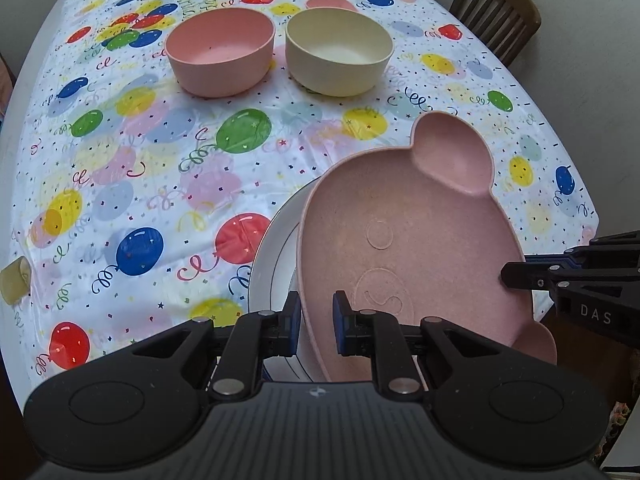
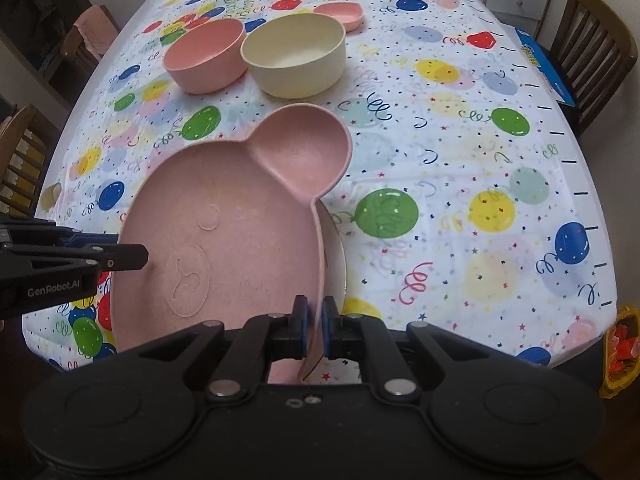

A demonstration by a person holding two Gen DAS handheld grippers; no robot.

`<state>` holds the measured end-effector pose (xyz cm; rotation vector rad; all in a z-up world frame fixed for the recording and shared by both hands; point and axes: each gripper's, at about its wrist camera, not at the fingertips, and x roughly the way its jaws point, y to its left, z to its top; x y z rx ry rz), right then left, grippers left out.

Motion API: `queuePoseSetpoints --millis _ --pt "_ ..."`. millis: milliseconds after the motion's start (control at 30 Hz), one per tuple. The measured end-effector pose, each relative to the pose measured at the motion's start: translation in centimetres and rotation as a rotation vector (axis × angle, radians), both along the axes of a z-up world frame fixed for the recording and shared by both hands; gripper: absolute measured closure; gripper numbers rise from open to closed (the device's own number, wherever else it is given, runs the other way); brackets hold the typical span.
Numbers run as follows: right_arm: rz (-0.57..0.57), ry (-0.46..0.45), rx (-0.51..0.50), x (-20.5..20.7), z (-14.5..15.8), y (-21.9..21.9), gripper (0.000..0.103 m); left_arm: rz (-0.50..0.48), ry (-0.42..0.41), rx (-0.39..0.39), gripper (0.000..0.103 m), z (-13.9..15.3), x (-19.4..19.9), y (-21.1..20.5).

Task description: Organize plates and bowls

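A pink bear-shaped plate [image 1: 416, 240] [image 2: 232, 232] is held between both grippers above a white round plate [image 1: 276, 256] [image 2: 338, 256]. My left gripper [image 1: 316, 320] straddles the bear plate's left rim with a visible gap, so it looks open. My right gripper [image 2: 314, 328] is shut on the bear plate's right rim. A pink bowl [image 1: 220, 50] [image 2: 206, 56] and a cream bowl [image 1: 338, 50] [image 2: 294, 54] stand side by side farther back. A small pink dish [image 2: 340, 14] [image 1: 330, 2] lies behind the cream bowl.
The table wears a balloon-print cloth [image 1: 160, 160] [image 2: 460, 160]. Wooden chairs stand at the far right [image 1: 496, 16] [image 2: 592, 48] and at the left [image 2: 20, 160]. A small yellowish cup [image 1: 14, 286] [image 2: 52, 196] sits at the left table edge.
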<state>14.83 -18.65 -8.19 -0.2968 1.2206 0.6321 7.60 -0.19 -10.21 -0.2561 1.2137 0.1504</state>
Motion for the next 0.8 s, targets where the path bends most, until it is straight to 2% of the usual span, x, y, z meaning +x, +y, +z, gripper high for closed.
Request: queuePoseSetpoints --millis 533,800 --pt "-0.013 0.010 -0.006 0.0 -0.2 0.4 0.096 0.001 0.033 -0.010 0.087 -1.9 0.3 0.3" --pt "-0.010 0.007 0.001 0.0 -0.2 0.8 0.086 -0.001 0.027 0.003 0.087 -1.5 0.2 0.3"
